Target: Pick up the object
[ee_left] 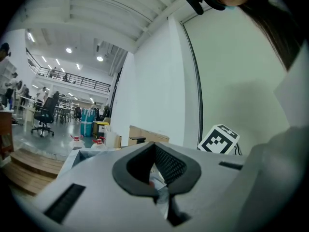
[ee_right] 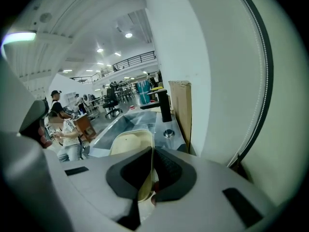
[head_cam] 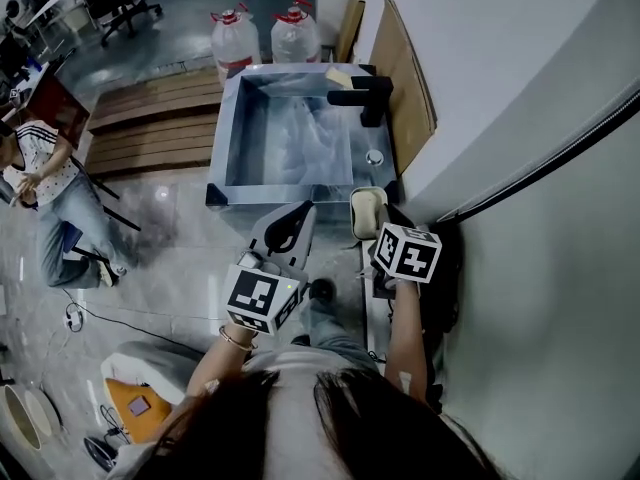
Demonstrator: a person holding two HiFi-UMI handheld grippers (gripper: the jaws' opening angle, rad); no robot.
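Dark hair (head_cam: 330, 418) of the person wearing the head camera filled the bottom of the head view, and from beneath it two forearms reached forward, each hand carrying a gripper topped by its marker cube. We saw the left gripper (ee_left: 154, 146) held out over the floor just short of the steel sink (head_cam: 232, 138). In its own view its two jaws were pressed together at their tips, and the little that showed through the hollow behind them was too small for us to name. We found the right gripper (ee_right: 152, 151) clenched on the task's thing, a cream-coloured dish (ee_right: 129, 140). The jaws closed on its near rim and the rest of it stood out ahead of them. From above, the dish (head_cam: 366, 208) hung at the sink's near right corner, close to the white wall (head_cam: 520, 118), with the right marker cube (head_cam: 407, 251) just behind it. We noted a black faucet (head_cam: 362, 96) on the sink's right ledge and a round metal knob (head_cam: 374, 156) nearer us on that same ledge. Sheets of cardboard (head_cam: 405, 78) leaned between the sink and the wall. Two large water bottles (head_cam: 234, 38) with red caps stood beyond the far end of the sink, and wooden steps (head_cam: 150, 123) ran along its left side. Well to the left, a person in a striped top (head_cam: 45, 183) sat on the glossy floor area.
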